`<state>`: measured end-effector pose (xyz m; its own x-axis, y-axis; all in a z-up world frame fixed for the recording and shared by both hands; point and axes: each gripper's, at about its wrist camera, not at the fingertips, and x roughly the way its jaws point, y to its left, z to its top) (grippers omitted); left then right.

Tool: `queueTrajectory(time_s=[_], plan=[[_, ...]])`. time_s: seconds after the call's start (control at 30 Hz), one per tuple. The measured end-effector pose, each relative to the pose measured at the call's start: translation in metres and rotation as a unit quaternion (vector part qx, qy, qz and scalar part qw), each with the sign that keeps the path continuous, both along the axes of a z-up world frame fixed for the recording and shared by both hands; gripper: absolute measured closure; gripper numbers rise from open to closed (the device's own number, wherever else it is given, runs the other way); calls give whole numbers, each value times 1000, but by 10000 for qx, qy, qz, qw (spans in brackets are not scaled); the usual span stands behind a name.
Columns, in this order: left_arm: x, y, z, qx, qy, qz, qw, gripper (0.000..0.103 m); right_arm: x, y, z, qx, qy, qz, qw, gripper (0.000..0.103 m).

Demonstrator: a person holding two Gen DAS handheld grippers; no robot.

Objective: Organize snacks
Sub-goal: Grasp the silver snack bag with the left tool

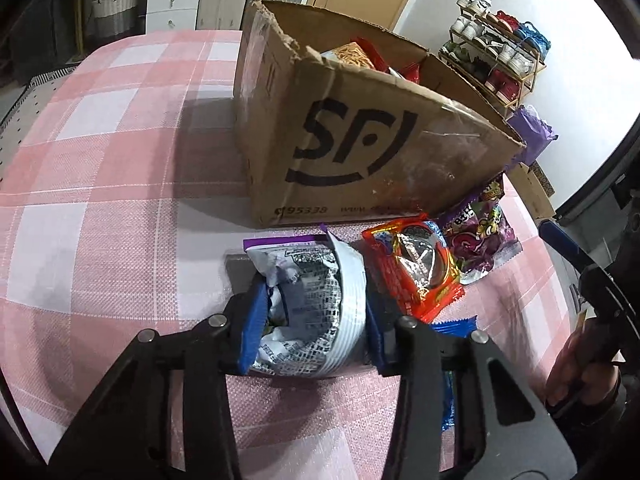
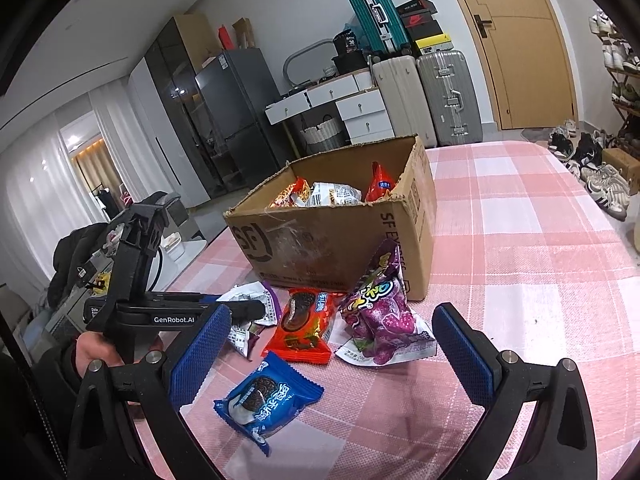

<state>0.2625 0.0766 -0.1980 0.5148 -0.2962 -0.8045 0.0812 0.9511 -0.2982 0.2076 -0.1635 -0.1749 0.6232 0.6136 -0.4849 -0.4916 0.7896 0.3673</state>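
Snacks on checked table, box part filled.
Box holds several packets. Before it lie purple bag, red pack, blue pack. Left gripper pinches white packet on the cloth; right gripper spread, holding nothing.

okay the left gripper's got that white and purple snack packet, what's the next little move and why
Probably lift it and carry it over the cardboard box. The left gripper is shut on the white and purple packet, crumpling it between the pads, and the open box right behind it already holds other snacks.
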Motion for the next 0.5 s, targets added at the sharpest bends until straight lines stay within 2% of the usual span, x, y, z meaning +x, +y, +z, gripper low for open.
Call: queueTrajectory(time_s=[0.3,0.5], plan=[[-33,-7,17,233,-156,-127,9995,65,0,-2,0,-74,63,-144,9998,1],[-58,1,21,168,-192,-75,9996,65,2,-3,-2,-100,164,-220,9996,1]])
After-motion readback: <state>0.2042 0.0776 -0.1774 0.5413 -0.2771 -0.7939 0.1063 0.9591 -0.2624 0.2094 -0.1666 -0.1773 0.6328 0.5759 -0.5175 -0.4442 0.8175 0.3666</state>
